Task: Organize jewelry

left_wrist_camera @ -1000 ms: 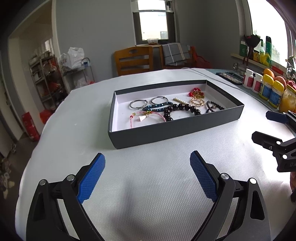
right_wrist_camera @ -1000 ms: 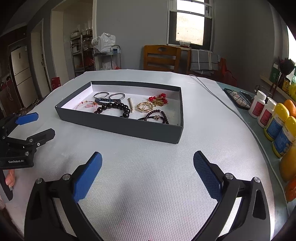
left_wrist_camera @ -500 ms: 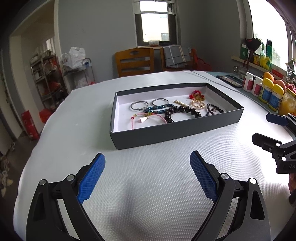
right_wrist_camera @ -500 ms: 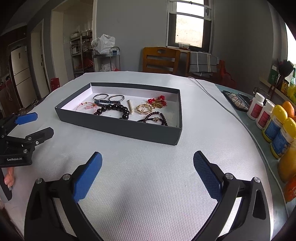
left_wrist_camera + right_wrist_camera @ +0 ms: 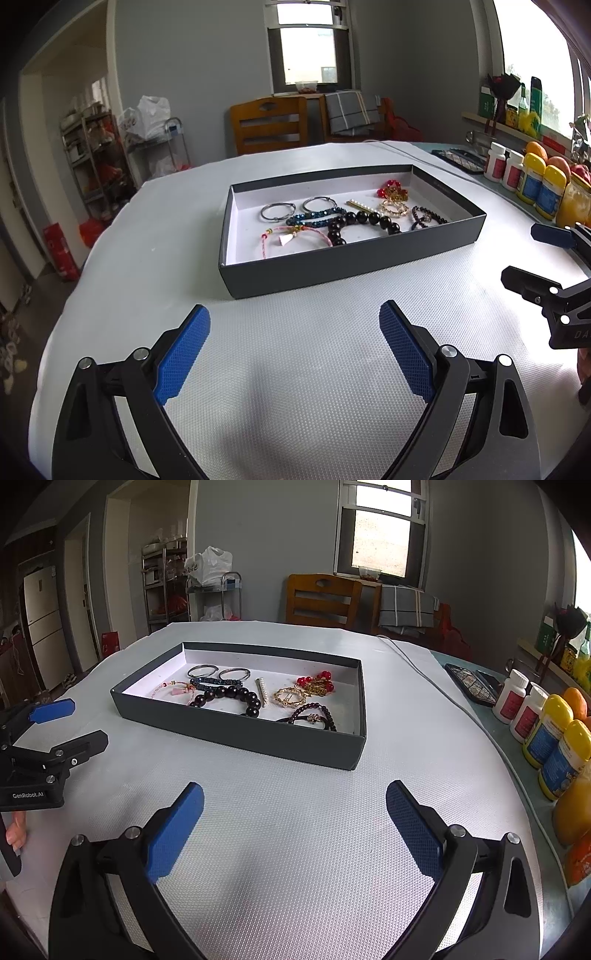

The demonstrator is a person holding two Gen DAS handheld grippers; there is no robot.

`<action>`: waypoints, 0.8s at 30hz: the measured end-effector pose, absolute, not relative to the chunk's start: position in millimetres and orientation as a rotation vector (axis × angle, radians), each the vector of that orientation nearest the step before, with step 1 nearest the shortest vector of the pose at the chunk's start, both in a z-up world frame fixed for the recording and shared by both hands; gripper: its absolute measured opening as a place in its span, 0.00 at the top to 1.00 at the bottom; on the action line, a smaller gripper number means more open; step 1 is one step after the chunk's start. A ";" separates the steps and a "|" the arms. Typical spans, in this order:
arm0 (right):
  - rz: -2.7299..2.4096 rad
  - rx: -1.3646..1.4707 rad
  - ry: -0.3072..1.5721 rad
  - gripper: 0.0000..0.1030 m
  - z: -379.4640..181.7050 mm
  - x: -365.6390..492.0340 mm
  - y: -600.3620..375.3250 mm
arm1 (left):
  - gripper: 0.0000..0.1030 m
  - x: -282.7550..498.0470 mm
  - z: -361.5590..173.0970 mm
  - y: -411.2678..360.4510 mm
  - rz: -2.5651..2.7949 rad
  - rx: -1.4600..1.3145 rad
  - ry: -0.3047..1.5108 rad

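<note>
A dark grey shallow box (image 5: 351,258) (image 5: 236,727) with a white floor stands on the white table. In it lie two silver rings (image 5: 277,212) (image 5: 201,671), a blue bead bracelet (image 5: 314,218), a black bead bracelet (image 5: 364,220) (image 5: 231,696), a pink cord bracelet (image 5: 291,236), a pearl bar clip (image 5: 262,691), a gold piece (image 5: 290,697), red beads (image 5: 391,187) and a small dark bracelet (image 5: 312,716). My left gripper (image 5: 293,345) (image 5: 64,723) is open and empty, in front of the box. My right gripper (image 5: 295,821) (image 5: 532,253) is open and empty, right of it.
White pill bottles (image 5: 511,698), yellow-capped bottles (image 5: 554,734) and fruit (image 5: 535,149) line the table's right edge. A dark flat case (image 5: 467,683) and a cable (image 5: 424,668) lie behind the box on the right. Wooden chairs (image 5: 269,125) stand beyond the table.
Both grippers have drawn back and tilted slightly, so the box sits a little lower in both views. Nothing in the box has moved. Both grippers stay open.
</note>
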State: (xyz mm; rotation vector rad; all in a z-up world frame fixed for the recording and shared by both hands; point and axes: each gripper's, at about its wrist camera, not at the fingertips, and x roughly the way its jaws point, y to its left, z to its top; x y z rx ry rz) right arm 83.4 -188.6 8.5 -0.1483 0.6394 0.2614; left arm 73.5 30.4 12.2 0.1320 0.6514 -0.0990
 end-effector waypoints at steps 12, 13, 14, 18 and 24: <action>0.261 -0.148 0.640 0.06 8.4 83.1 -188.4 | 0.08 73.6 12.0 30.4 -0.100 0.132 0.653; 0.261 -0.148 0.640 0.05 8.3 83.1 -188.2 | 0.08 73.6 12.0 30.1 -0.100 0.132 0.653; 0.262 -0.149 0.641 0.05 8.2 83.3 -188.1 | 0.08 73.6 12.1 29.9 -0.101 0.132 0.653; 0.262 -0.149 0.641 0.06 8.5 83.2 -187.6 | 0.08 73.7 12.3 30.3 -0.100 0.131 0.653; 0.263 -0.152 0.641 0.06 8.6 82.5 -186.5 | 0.08 73.3 10.4 29.5 -0.093 0.131 0.655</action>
